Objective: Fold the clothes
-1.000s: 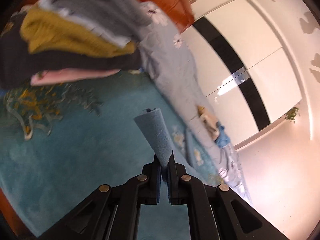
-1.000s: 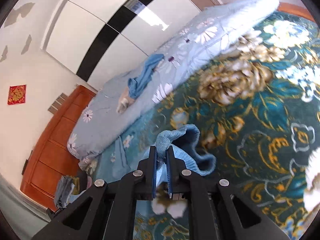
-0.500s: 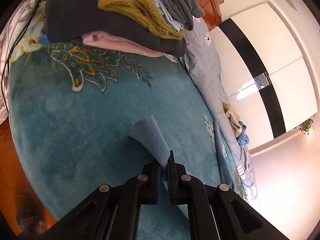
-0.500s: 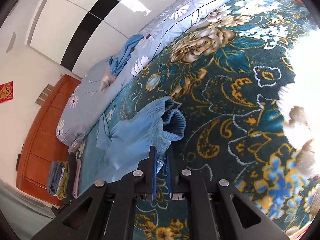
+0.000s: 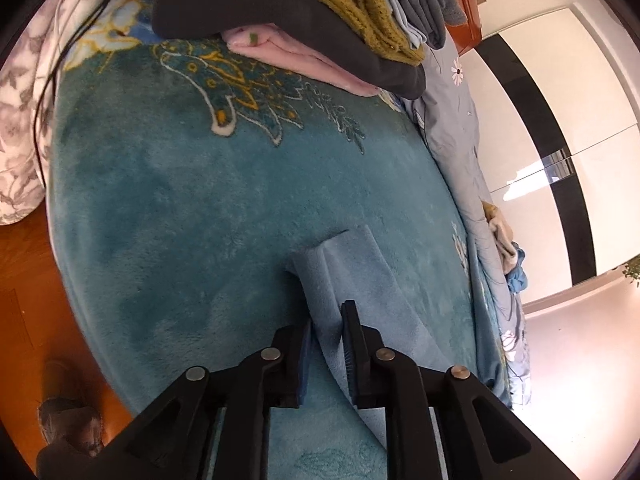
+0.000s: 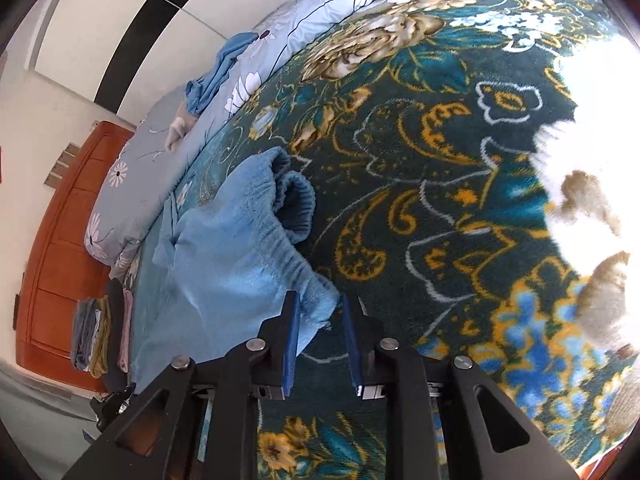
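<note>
A light blue fleece garment (image 6: 224, 256) lies on the teal floral blanket (image 6: 440, 200), its elastic waistband toward my right gripper. My right gripper (image 6: 320, 316) is open, its jaws on either side of the waistband corner without pinching it. In the left wrist view the garment's other end (image 5: 352, 272) lies flat on the blanket (image 5: 180, 220). My left gripper (image 5: 328, 328) is open, with the cloth's fold running between its parted jaws.
A stack of folded clothes (image 5: 320, 12) sits on the blanket ahead of my left gripper; it also shows in the right wrist view (image 6: 100, 336). A pale floral duvet (image 6: 240, 80) runs along the far side with loose clothes (image 6: 208, 84) on it. A wooden headboard (image 6: 60, 240) stands behind.
Both grippers lowered the garment onto the blanket and opened, letting it go. It now lies spread between them.
</note>
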`<state>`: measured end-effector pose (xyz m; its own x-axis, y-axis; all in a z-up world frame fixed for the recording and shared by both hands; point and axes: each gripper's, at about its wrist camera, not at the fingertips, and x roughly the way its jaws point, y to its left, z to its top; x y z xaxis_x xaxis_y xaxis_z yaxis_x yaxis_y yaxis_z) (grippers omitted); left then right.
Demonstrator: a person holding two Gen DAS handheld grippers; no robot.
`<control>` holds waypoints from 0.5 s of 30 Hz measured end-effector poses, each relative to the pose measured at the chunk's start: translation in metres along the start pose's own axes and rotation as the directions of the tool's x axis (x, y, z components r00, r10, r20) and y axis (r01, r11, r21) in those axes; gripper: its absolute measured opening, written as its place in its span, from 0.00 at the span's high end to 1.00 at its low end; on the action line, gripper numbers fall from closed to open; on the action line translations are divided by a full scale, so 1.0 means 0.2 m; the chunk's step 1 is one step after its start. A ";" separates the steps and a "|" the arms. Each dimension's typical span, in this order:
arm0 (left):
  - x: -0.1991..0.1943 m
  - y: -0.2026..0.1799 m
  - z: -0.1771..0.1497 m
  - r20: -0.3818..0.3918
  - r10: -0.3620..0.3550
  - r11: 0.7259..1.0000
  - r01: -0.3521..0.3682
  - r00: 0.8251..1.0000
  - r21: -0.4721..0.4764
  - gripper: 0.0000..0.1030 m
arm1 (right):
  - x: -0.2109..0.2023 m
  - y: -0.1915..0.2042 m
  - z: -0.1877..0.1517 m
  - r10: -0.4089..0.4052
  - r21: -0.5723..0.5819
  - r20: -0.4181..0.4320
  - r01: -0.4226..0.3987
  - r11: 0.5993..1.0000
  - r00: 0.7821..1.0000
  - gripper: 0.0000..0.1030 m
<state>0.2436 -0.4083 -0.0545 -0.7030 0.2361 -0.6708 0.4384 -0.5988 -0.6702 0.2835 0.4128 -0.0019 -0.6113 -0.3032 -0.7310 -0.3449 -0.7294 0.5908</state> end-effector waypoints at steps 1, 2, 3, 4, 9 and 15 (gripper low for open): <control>-0.02 0.00 0.01 0.013 0.015 1.000 -0.015 1.000 -0.005 0.73 | -0.02 -0.01 0.02 -0.001 -0.001 0.014 0.001 1.000 1.000 0.76; -0.04 0.00 0.01 0.025 0.025 1.000 -0.024 0.999 -0.014 0.68 | -0.02 -0.01 0.06 0.005 -0.001 0.025 -0.005 1.000 1.000 0.74; -0.06 0.00 0.02 0.037 0.030 0.999 -0.030 0.999 -0.019 0.63 | -0.02 -0.01 0.09 0.012 0.000 0.034 -0.012 1.000 0.999 0.73; -0.07 -0.02 0.03 0.047 0.028 1.000 -0.028 0.998 -0.013 0.63 | 0.00 -0.01 0.13 0.029 0.001 0.041 -0.029 1.000 0.999 0.72; -0.09 -0.18 0.03 0.065 0.027 0.998 -0.031 0.998 0.061 0.55 | 0.24 0.04 0.36 0.156 0.038 0.002 -0.156 0.987 0.988 0.63; 0.05 -0.48 0.03 0.014 -0.011 0.987 0.008 1.000 0.159 0.46 | 0.47 0.11 0.50 0.152 0.040 -0.048 -0.150 0.988 0.987 0.63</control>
<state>0.1926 -0.3529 0.0049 -0.7153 0.2321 -0.6592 0.3376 -0.7112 -0.6166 0.1471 0.4286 -0.0241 -0.6219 -0.4391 -0.6485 -0.2779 -0.6504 0.7069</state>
